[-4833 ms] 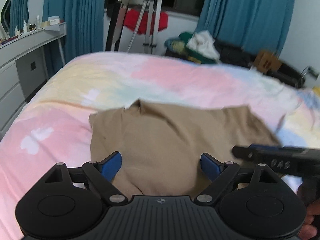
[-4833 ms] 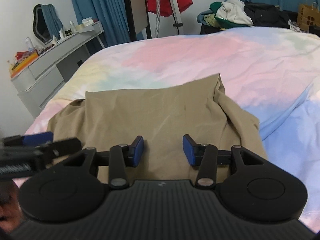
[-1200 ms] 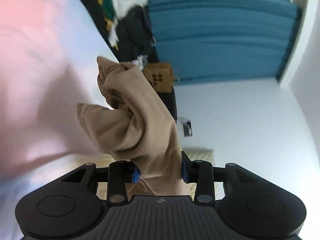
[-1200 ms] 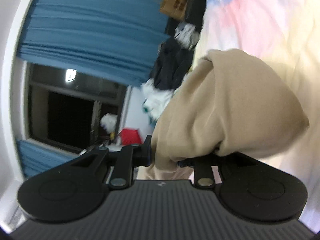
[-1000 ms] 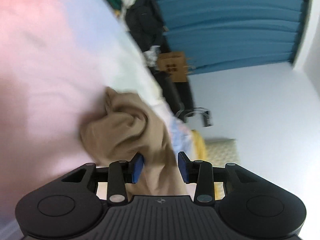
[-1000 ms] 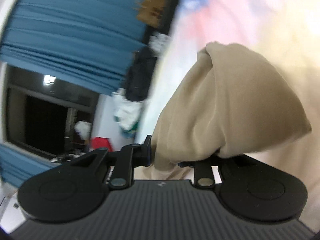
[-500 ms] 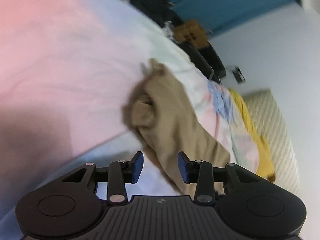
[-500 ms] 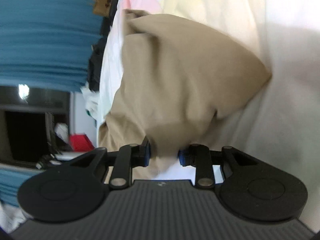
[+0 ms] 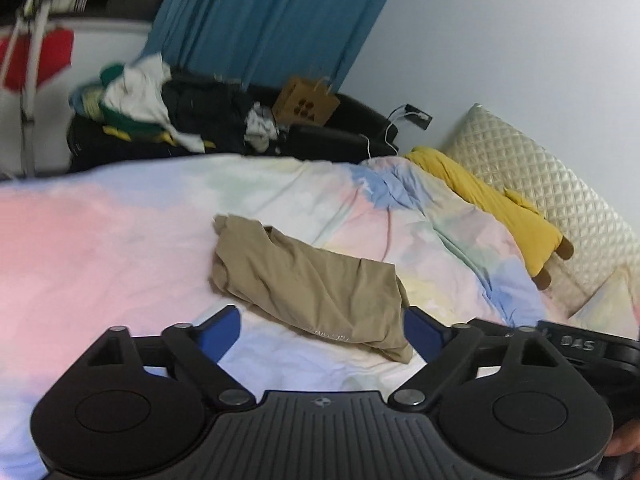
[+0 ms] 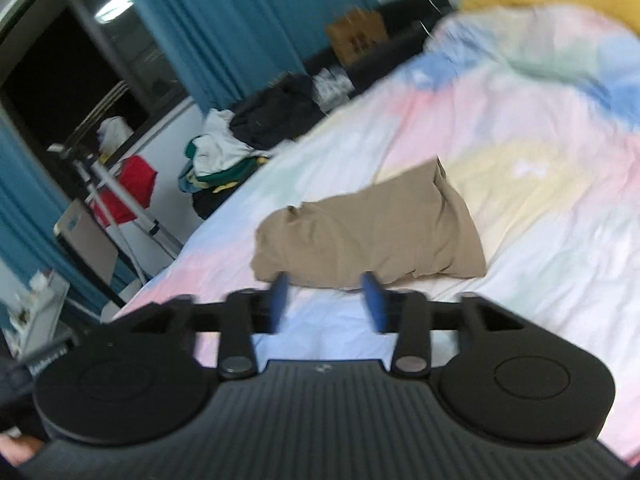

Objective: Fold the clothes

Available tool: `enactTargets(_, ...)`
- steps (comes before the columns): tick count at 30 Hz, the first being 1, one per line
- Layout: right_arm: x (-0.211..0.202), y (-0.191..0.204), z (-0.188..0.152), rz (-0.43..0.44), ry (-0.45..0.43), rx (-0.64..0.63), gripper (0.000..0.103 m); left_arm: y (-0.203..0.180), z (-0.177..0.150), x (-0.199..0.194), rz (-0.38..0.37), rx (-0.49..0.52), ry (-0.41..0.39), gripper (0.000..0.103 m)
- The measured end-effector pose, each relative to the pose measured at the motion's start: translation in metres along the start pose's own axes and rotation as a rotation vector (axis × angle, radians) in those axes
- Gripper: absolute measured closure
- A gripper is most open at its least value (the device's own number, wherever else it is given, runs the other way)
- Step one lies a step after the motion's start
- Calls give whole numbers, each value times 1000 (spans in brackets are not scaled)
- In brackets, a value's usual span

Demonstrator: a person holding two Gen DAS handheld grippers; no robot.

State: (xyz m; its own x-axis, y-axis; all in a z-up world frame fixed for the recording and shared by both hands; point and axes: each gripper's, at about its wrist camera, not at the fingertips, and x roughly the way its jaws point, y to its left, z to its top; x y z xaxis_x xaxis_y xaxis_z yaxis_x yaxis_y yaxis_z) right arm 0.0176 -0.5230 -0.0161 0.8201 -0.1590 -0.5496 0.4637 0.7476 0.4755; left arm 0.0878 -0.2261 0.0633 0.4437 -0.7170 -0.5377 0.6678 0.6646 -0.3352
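Note:
A tan garment [image 9: 308, 280] lies folded in a loose bundle on the pastel bedspread [image 9: 100, 248]. My left gripper [image 9: 324, 334] hovers above and in front of it, its jaws opening wide with nothing between the blue pads. In the right wrist view the same tan garment [image 10: 372, 232] rests on the bedspread [image 10: 540, 208]. My right gripper [image 10: 328, 300] is raised just short of its near edge, jaws opening and empty. The right gripper's body [image 9: 580, 346] shows at the left wrist view's right edge.
A yellow plush [image 9: 492, 208] and a quilted cream pillow [image 9: 532, 184] lie at the bed's head. Past the bed's far side are a pile of clothes [image 9: 140, 104], a cardboard box [image 9: 306, 102], blue curtains [image 9: 260, 16] and a stand with a red cloth [image 10: 128, 188].
Both grippers let go of the tan garment, opened, rolled upright and lifted back from it. The garment now lies on the bed on its own.

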Motion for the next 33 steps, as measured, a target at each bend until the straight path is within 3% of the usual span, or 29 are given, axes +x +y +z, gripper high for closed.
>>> enactTargets(2, -24, 11, -7, -3, -41, -60, 21, -11, -4, -37, 12, 20, -31, 0)
enactTargets(5, -49, 27, -22, -8, -99, -137, 22, -24, -15, -80, 19, 49, -71, 0)
enactTargets(12, -76, 43, -61, -10, -163, -199, 22, -37, -55, -128, 59, 93, -156, 0)
enactTargets(19, -76, 49, -103, -37, -210, -251, 22, -38, -90, -140, 114, 160, -211, 0)
enactTargets(33, -57, 59, -133, -125, -269, -336, 23, -22, -119, -125, 184, 213, -214, 0)
